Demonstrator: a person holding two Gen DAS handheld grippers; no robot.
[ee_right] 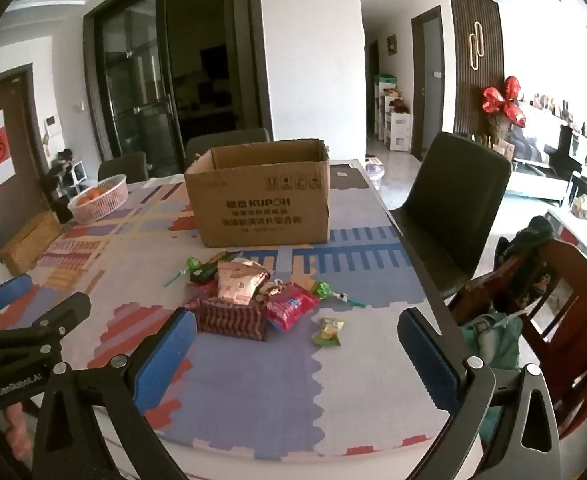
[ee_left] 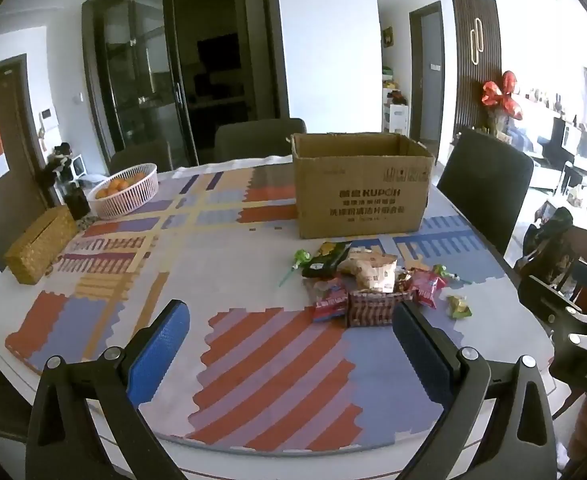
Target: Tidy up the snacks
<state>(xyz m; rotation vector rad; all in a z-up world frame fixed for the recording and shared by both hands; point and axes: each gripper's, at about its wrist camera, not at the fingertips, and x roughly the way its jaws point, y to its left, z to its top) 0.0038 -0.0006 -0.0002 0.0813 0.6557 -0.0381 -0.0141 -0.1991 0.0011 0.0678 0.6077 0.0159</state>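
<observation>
A pile of snack packets (ee_left: 369,280) lies on the patterned table, in front of an open cardboard box (ee_left: 361,184). The pile holds a brown checked packet (ee_right: 233,316), a tan bag (ee_right: 239,284), a red packet (ee_right: 291,306), green lollipops (ee_right: 321,290) and a dark green packet (ee_left: 325,258). A small yellow-green packet (ee_right: 327,332) lies apart to the right. The box also shows in the right wrist view (ee_right: 261,196). My left gripper (ee_left: 289,344) is open and empty, short of the pile. My right gripper (ee_right: 297,352) is open and empty, near the small packet.
A white basket of oranges (ee_left: 127,190) and a woven tissue box (ee_left: 39,244) stand at the far left of the table. Dark chairs (ee_right: 453,208) stand around the table. A wooden chair with clothes (ee_right: 553,300) is at the right. The left gripper's body (ee_right: 25,328) shows at the left.
</observation>
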